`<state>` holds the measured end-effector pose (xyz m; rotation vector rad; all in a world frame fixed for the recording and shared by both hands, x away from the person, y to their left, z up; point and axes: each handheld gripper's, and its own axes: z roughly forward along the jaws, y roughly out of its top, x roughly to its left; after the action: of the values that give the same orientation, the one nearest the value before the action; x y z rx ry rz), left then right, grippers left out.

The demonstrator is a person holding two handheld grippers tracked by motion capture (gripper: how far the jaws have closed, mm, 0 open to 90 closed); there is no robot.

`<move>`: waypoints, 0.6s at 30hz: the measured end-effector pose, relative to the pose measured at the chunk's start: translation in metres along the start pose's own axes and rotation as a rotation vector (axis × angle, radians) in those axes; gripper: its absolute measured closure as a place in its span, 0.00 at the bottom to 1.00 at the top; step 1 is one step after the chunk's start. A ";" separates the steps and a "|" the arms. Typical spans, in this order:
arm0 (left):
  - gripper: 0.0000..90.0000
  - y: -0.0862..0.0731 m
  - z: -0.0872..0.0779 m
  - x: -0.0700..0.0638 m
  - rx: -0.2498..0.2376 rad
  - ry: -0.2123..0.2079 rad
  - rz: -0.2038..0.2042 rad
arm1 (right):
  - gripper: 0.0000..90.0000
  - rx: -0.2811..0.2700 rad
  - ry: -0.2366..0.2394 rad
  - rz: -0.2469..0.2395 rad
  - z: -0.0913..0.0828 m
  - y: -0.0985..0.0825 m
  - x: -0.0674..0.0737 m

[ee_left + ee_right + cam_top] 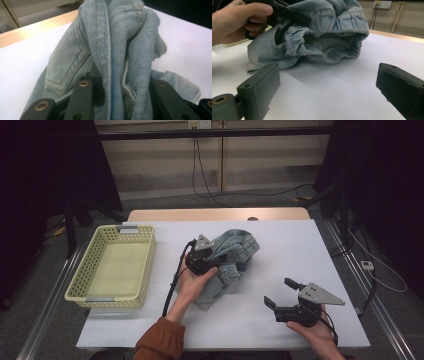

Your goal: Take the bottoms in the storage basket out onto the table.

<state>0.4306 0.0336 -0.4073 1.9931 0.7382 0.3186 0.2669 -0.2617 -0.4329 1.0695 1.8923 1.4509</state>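
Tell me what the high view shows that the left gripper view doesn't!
The high view alone takes in the yellow basket at the table's left, the person's two hands, and the right gripper standing open, apart from the cloth. The left gripper view alone gives a close look at the jeans' seams and stitching, with a bunched fold of denim pinched between the left gripper jaws. Both share the light blue jeans and the white table with its wooden edge behind.

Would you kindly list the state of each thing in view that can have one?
Denim garment: crumpled, bunched upward on the table.
Left hand-held gripper: shut on a denim fold.
Right hand-held gripper: open, holding nothing, apart from the garment.
Yellow basket: upright, nothing inside.
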 end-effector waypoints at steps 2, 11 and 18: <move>0.74 -0.002 0.001 0.000 0.006 -0.001 0.001 | 0.06 0.001 0.001 -0.001 0.000 0.000 0.000; 0.73 -0.006 0.010 -0.004 0.056 -0.018 0.015 | 0.06 0.002 0.001 -0.001 0.000 0.000 0.000; 0.71 -0.010 0.019 -0.005 0.092 -0.027 0.031 | 0.06 0.002 0.002 -0.001 0.000 0.000 0.000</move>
<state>0.4322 0.0212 -0.4255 2.0936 0.7173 0.2795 0.2667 -0.2615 -0.4330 1.0688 1.8956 1.4502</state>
